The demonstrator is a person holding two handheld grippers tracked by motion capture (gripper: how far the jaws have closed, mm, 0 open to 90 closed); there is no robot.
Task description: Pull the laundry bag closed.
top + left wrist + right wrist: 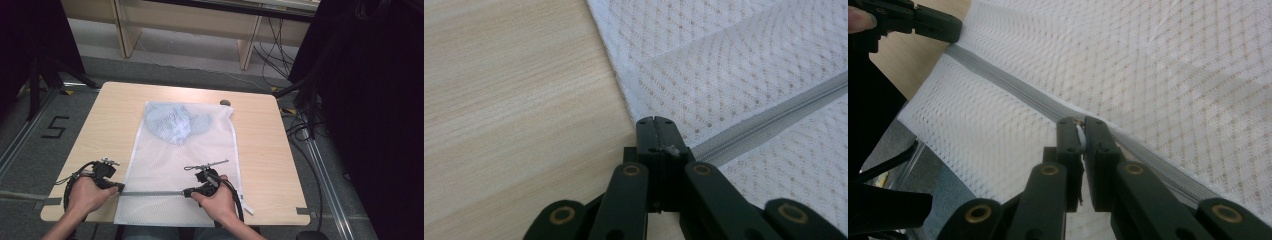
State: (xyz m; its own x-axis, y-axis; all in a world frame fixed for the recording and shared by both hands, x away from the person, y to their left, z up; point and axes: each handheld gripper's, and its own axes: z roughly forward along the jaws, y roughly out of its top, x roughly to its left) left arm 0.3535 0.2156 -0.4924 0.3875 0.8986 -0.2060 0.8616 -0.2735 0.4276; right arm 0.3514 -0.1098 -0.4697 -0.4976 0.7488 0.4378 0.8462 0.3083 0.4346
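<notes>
A white mesh laundry bag [182,165] lies flat down the middle of the wooden table [260,145], with a pale blue garment [175,121] bunched inside its far end; a grey zipper [150,193] crosses the near end from the left edge toward the middle. The step in hand looks like working that zipper — one end is anchored while the slider is driven along the track. The left gripper [656,131] has its jaws clenched on the bag's left edge just where the zipper begins, touching the table's bare wood there. The right gripper [1083,131] is clamped on the small white zipper pull [1081,136], with only a sliver of gap between its jaws, at about the middle of the track. Whether the bag is being closed or opened I cannot tell. The next move probably calls for a steady, level draw of the right gripper along the zipper line — while the left keeps the fabric taut so the mesh does not bunch or snag.
</notes>
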